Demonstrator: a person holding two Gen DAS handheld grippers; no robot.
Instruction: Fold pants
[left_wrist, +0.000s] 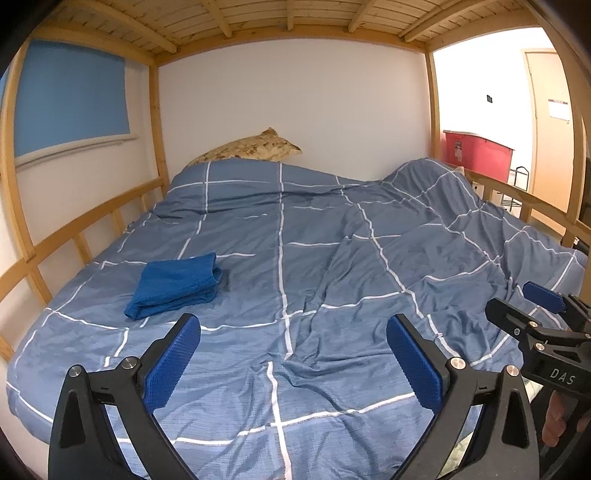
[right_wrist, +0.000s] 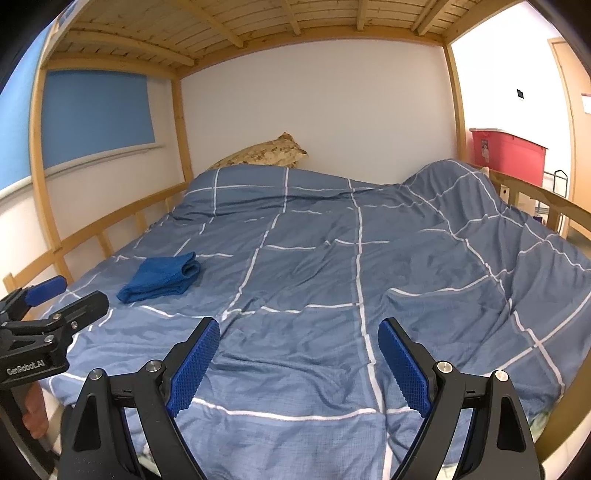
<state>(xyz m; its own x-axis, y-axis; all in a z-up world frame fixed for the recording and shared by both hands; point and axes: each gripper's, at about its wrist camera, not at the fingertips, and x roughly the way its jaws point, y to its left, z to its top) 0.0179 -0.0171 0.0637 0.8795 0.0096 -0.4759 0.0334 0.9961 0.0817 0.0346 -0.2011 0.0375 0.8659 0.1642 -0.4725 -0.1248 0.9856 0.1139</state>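
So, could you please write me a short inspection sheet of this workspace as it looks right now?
Surface: blue checked duvet covering the bed, wrinkled, bunched up at the far right.
Job's things: blue pants folded into a compact bundle, lying on the duvet toward the left side.
Clutter: patterned pillow at the head against the wall.
Grippers: left hand-held gripper open, nothing between its pads; right hand-held gripper open, nothing between its pads; both hover over the near edge of the bed.
Cables: nothing seen.
Surroundings: wooden bunk frame with slats overhead, blue window blind, red bin beyond the right rail.
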